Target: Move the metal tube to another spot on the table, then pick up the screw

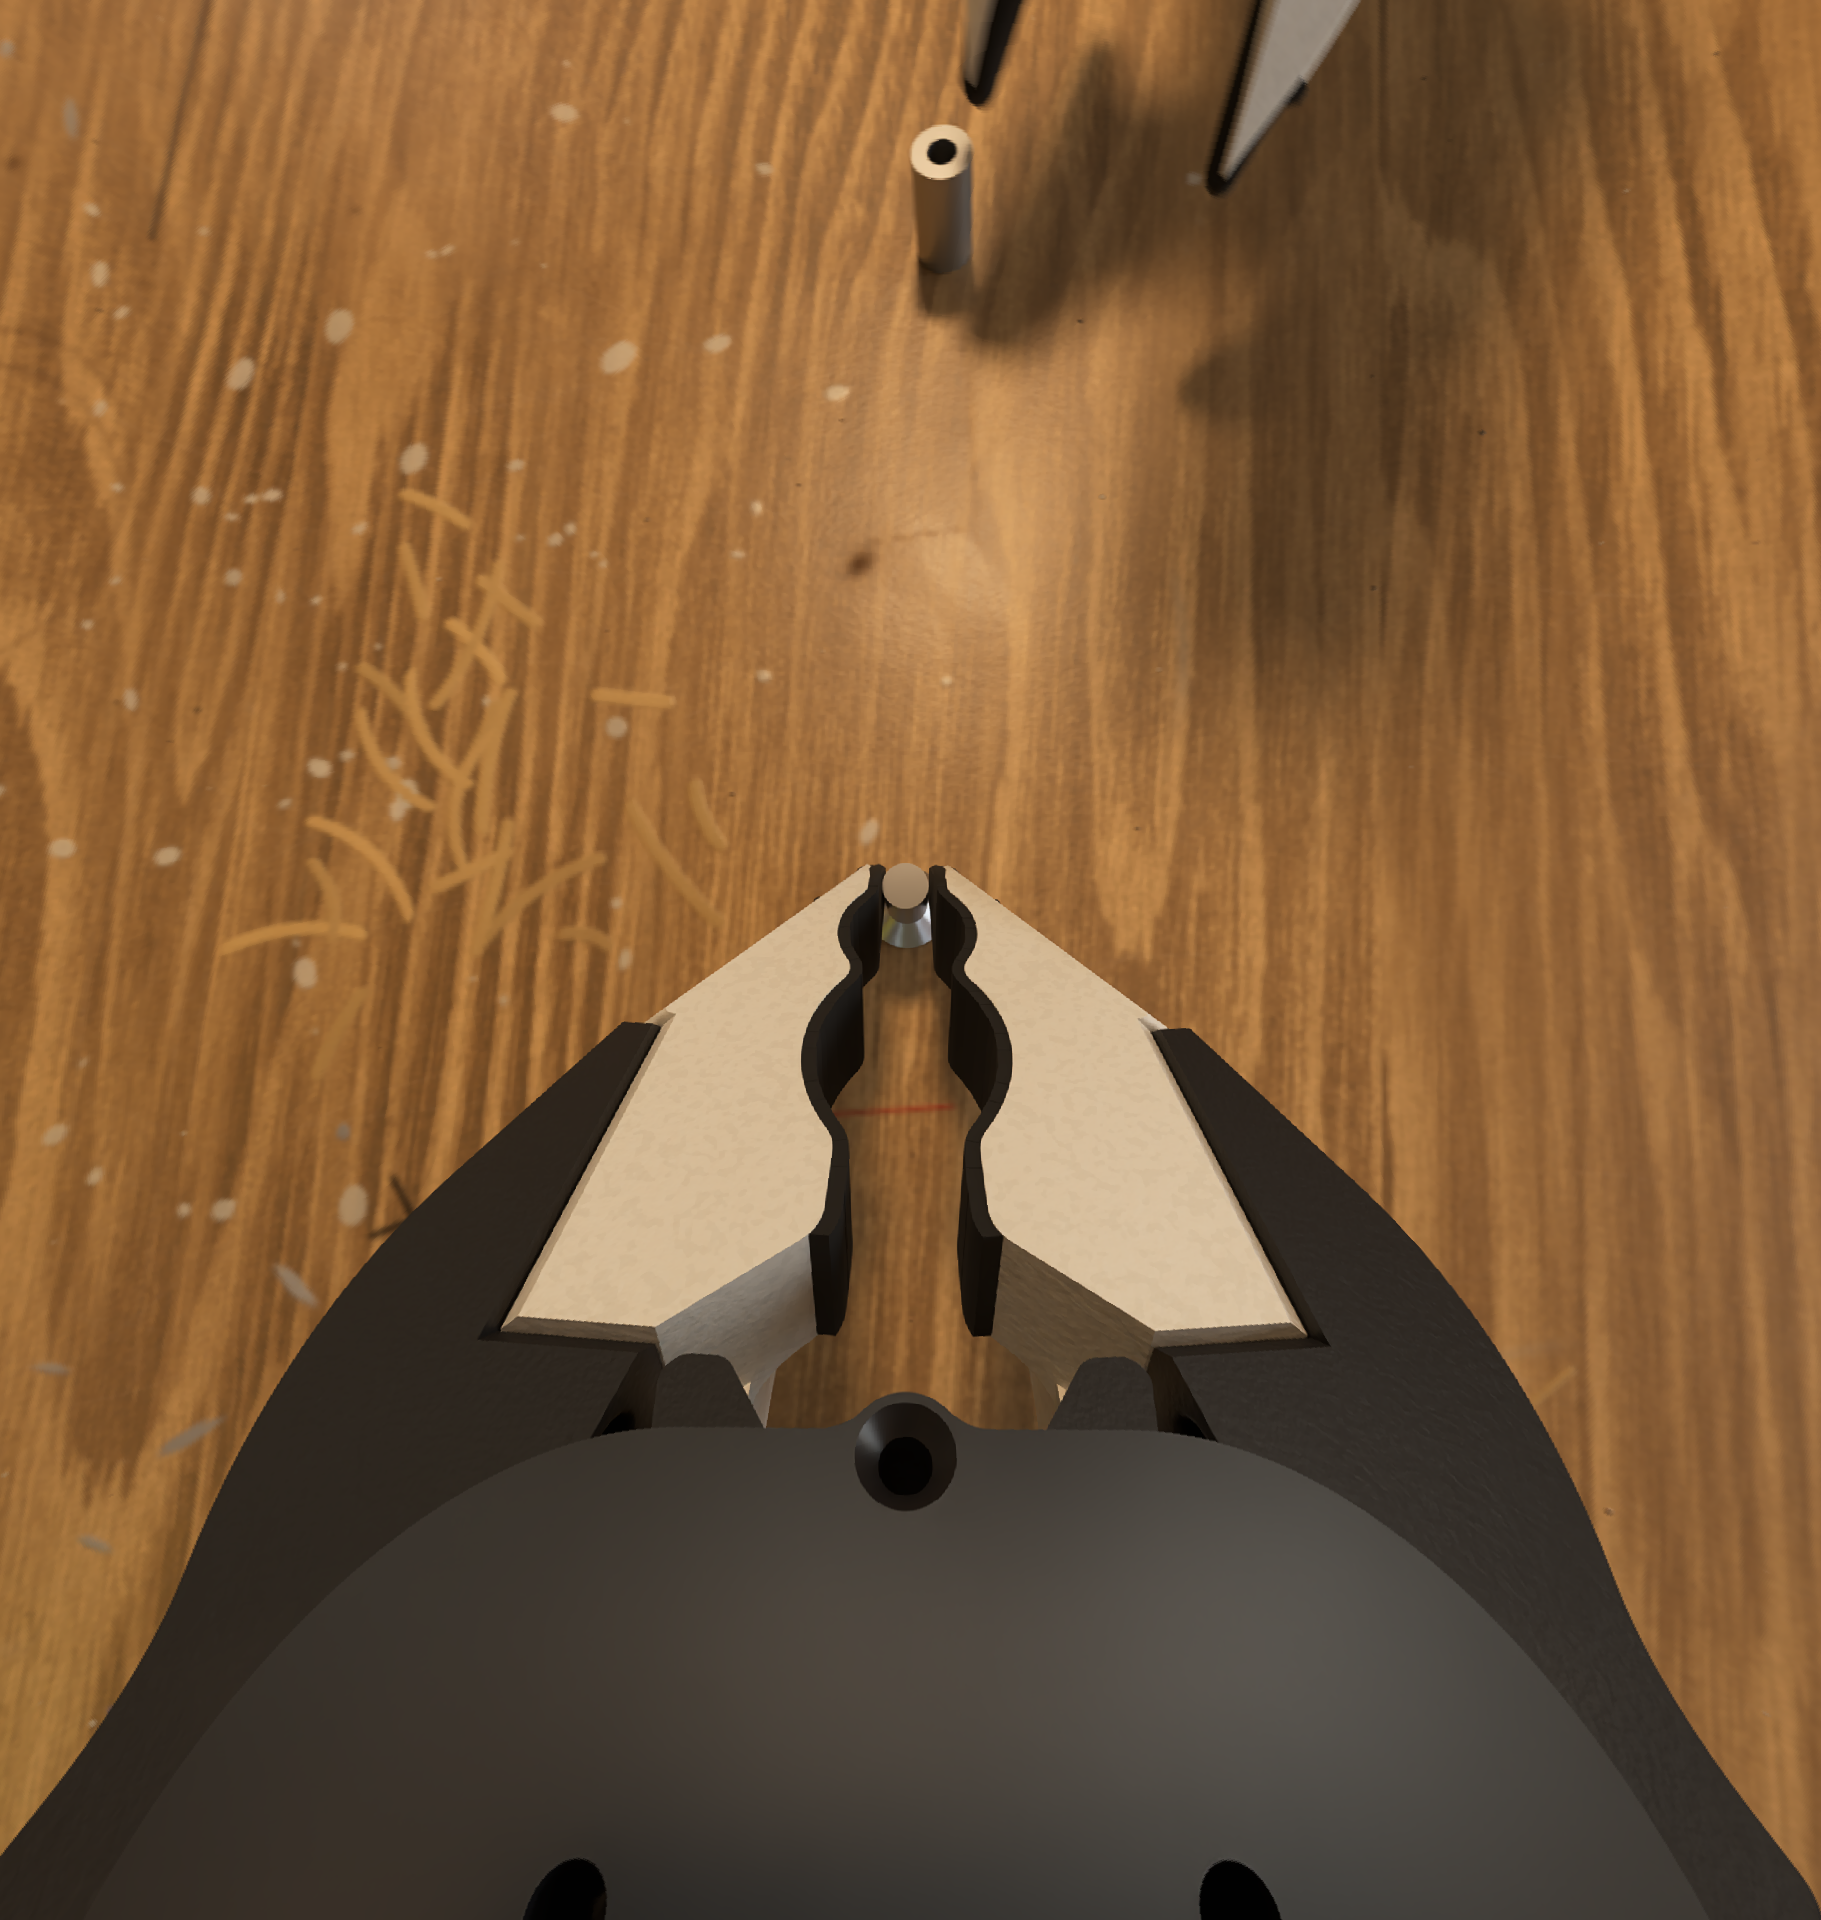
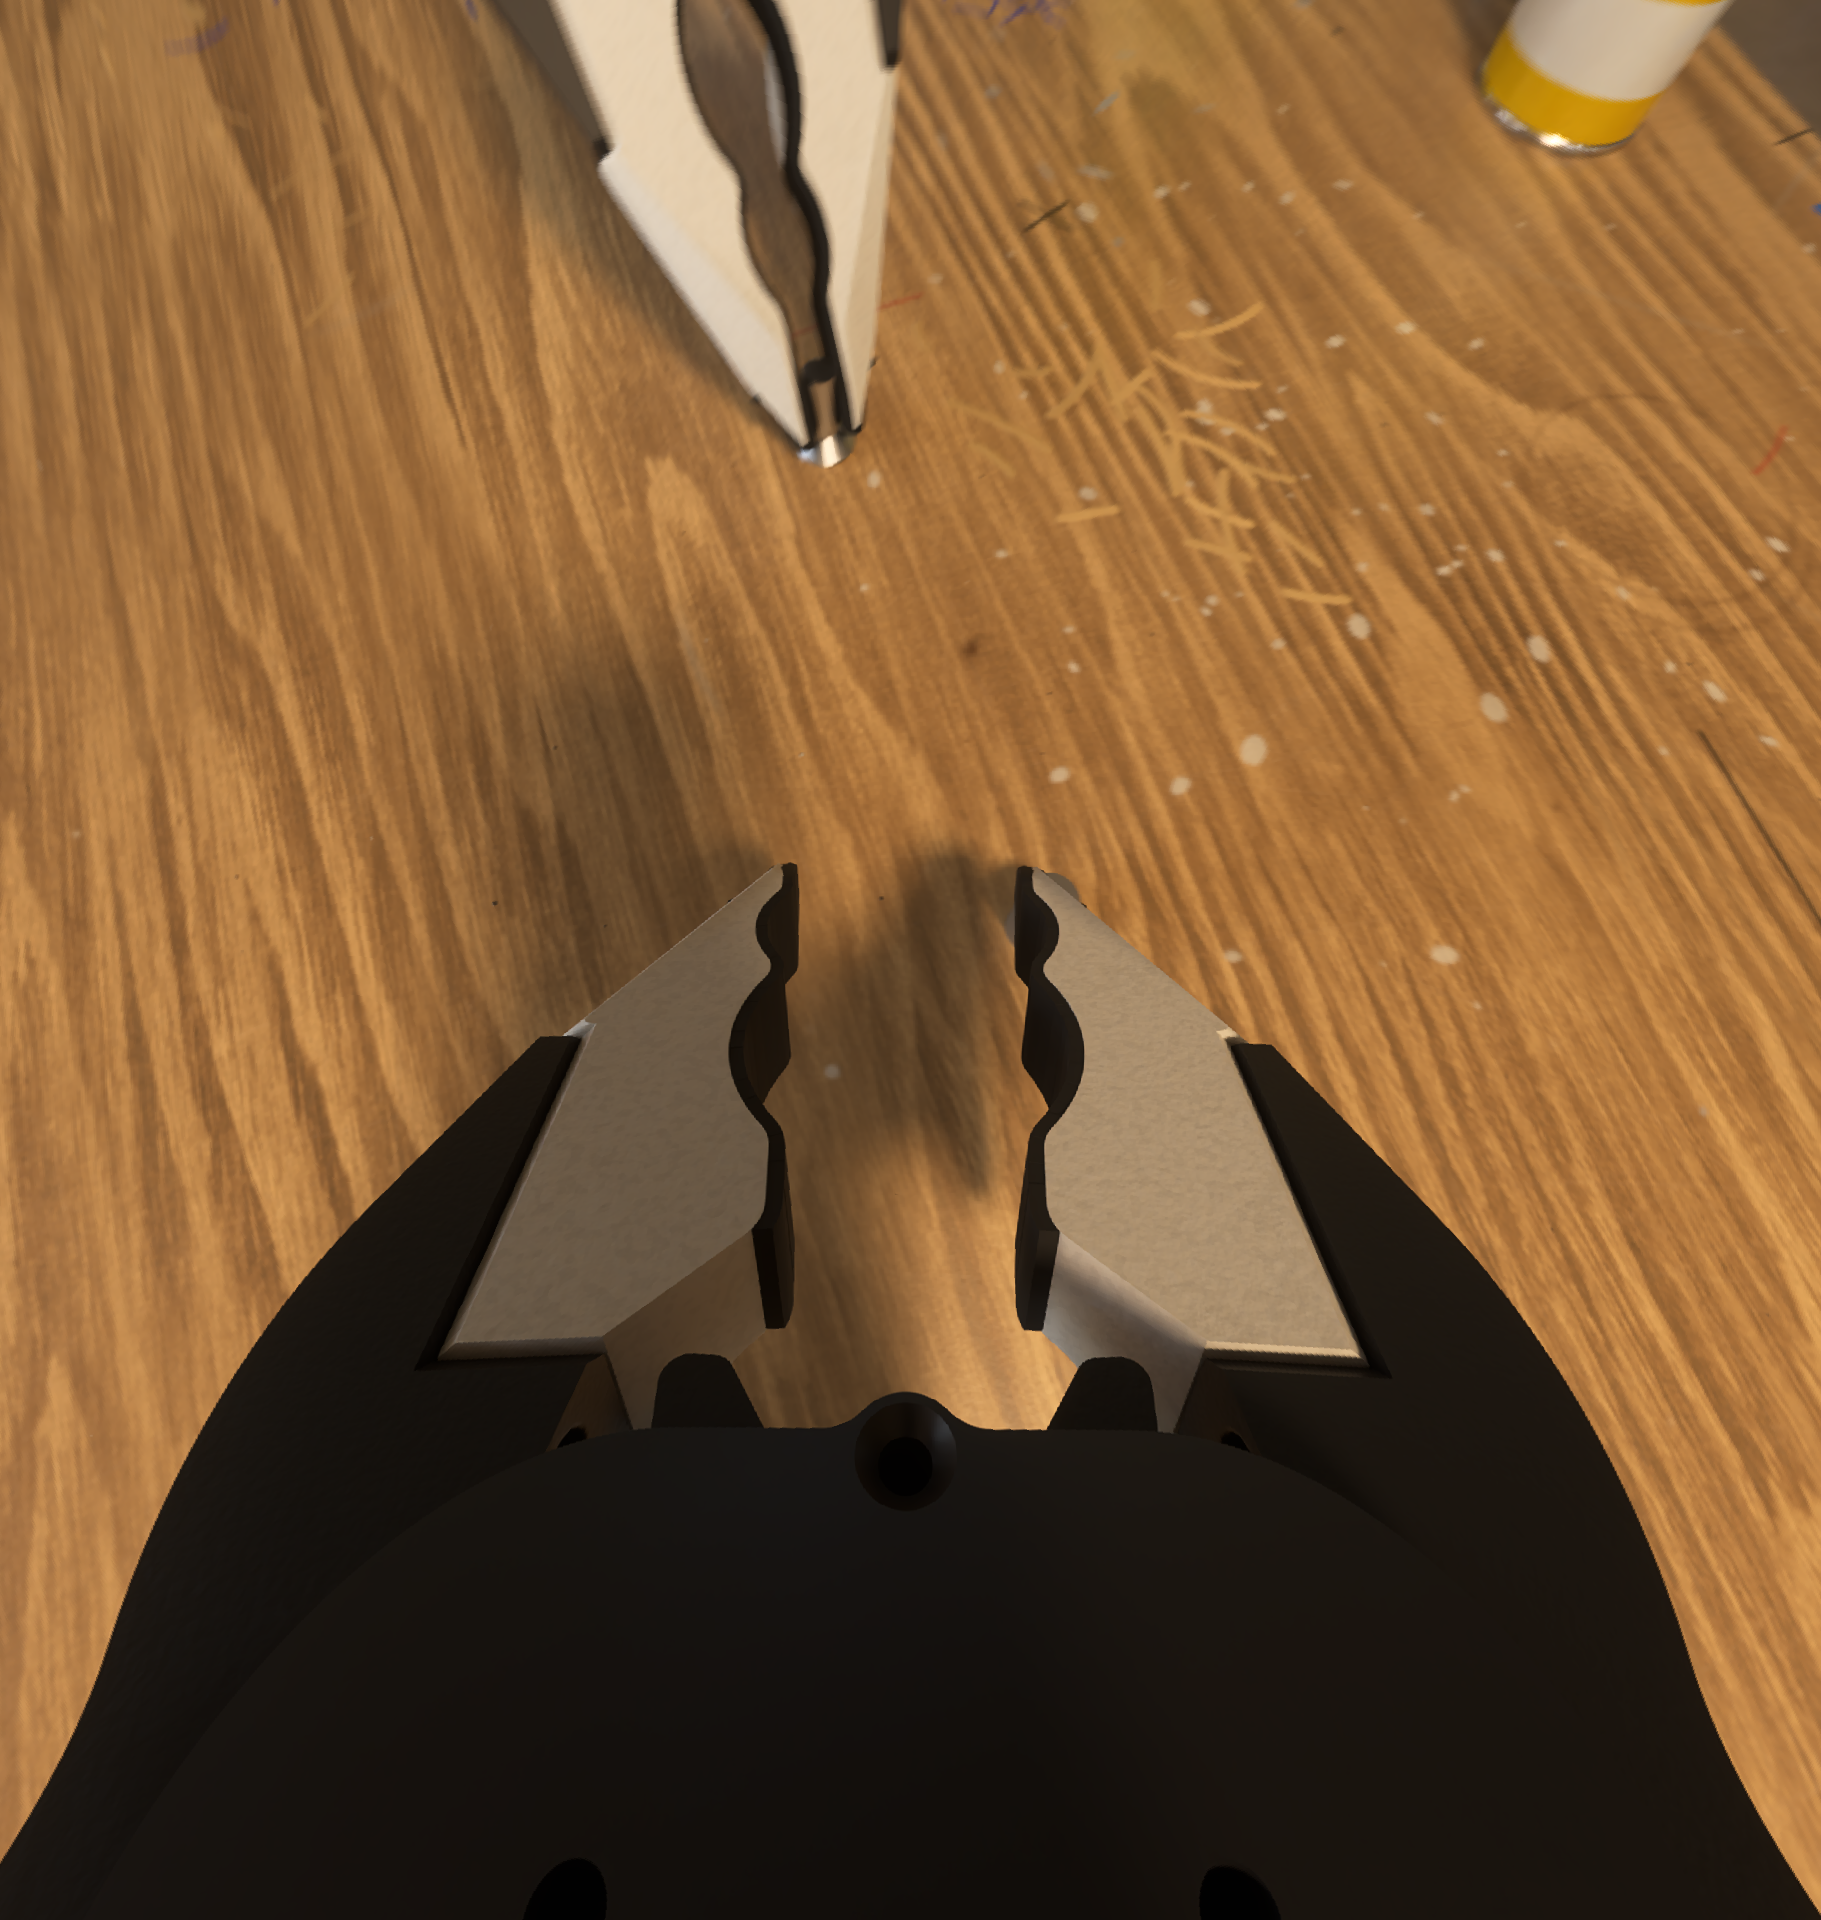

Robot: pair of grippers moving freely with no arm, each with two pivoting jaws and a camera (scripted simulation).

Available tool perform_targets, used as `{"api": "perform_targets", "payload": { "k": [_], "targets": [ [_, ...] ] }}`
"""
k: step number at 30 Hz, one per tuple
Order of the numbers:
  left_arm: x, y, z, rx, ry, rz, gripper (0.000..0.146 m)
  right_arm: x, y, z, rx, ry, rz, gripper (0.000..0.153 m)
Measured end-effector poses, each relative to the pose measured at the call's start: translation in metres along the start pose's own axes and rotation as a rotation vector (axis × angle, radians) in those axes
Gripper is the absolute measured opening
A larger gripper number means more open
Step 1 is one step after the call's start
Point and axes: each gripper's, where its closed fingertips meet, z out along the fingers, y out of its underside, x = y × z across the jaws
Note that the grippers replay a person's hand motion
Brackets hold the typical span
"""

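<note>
Pinching the screw (image 1: pixel 904 906) at their very tips, the fingers of the left claw (image 1: pixel 904 883) stand nearly together at frame centre in the left wrist view, the small metal piece caught between black wavy pads, its round pale end facing the camera and its flared silvery part just behind. Nothing lies between this claw and the metal tube (image 1: pixel 940 200), which stands upright well apart from it in the upper middle of the frame, a short grey cylinder with a dark bore at its top, casting a soft shadow on the worktop (image 1: pixel 1405 727). Just beyond the tube, at the top edge, the two pale fingers of the right claw (image 1: pixel 1103 125) hang spread apart, with the tube near the left one. In the right wrist view the right claw (image 2: pixel 906 883) is wide open and holds nothing; only a sliver of grey shows behind its right finger tip. Farther up the frame the left claw (image 2: pixel 825 442) points down with the screw (image 2: pixel 825 449) glinting at its tip. A white and yellow can (image 2: pixel 1581 73) stands in the upper right corner. The wood is warm brown, streaked with grain, flecked with pale specks and scratches.
</note>
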Motion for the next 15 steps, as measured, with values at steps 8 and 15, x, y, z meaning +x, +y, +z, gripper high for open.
{"api": "perform_targets", "payload": {
  "k": [8,15],
  "targets": [
    [-0.010,-0.036,-0.011,0.235,0.130,0.062,0.008,-0.006,0.001,0.024,-0.158,-0.050,-0.113,0.029],
    [-0.016,-0.061,-0.022,0.508,0.289,0.064,0.008,-0.008,-0.010,0.046,-0.339,-0.191,-0.244,0.025]
  ]
}}
